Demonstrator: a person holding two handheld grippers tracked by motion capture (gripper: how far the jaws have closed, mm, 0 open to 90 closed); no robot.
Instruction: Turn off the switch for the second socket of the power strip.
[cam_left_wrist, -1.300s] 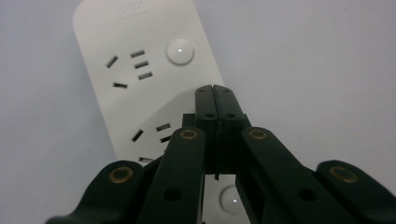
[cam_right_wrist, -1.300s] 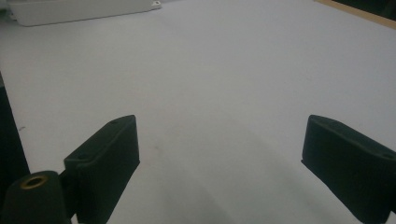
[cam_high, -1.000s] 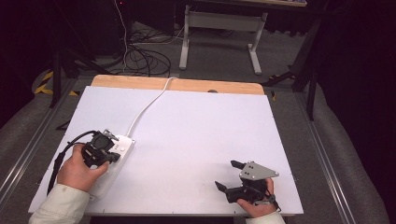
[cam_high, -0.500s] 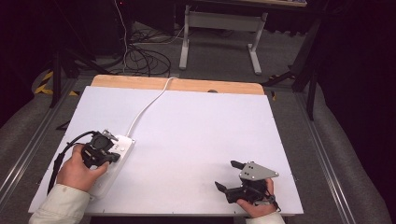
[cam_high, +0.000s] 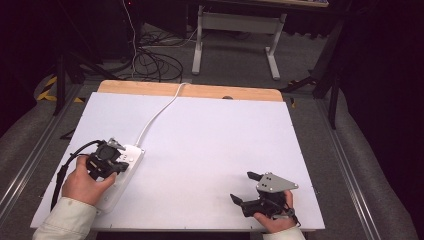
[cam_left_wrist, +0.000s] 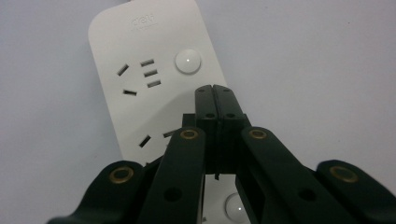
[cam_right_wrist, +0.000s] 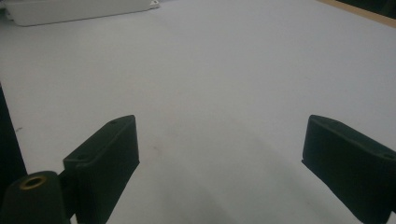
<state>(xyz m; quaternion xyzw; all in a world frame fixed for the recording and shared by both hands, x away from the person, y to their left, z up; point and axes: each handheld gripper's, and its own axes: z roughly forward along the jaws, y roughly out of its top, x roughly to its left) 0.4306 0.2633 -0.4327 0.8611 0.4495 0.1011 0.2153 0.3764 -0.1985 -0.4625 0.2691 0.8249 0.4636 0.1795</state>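
Power strip: the white power strip (cam_left_wrist: 154, 79) lies flat near the left front part of the white surface (cam_high: 215, 150), its cord (cam_high: 160, 112) running off toward the far edge. In the left gripper view you see two socket groups and a round button (cam_left_wrist: 188, 61) beside the farther group.

Left tongs: your left tongs (cam_left_wrist: 215, 95) are fully closed, tips pressed together with nothing between them, poised over the strip just short of that round button. Whether the tips touch the casing I cannot tell.

Likely step: it looks as if you mean to press the button with the closed tips.

Risk, miss: the tips sit slightly off to the side of the button; push straight down from here and you may land on bare casing or slip toward a socket slot.

Risk, slide: the strip is light and nothing pins it. An angled push could skate it across the smooth surface or swing it round on its cord.

Risk, edge: the strip's near end lies close to the front edge under your left hand (cam_high: 85, 182); a shove backward could tip it off.

Right tongs: your right tongs (cam_high: 242, 187) stand wide open and empty, resting near the right front corner, well apart from the strip, so they offer no bracing.
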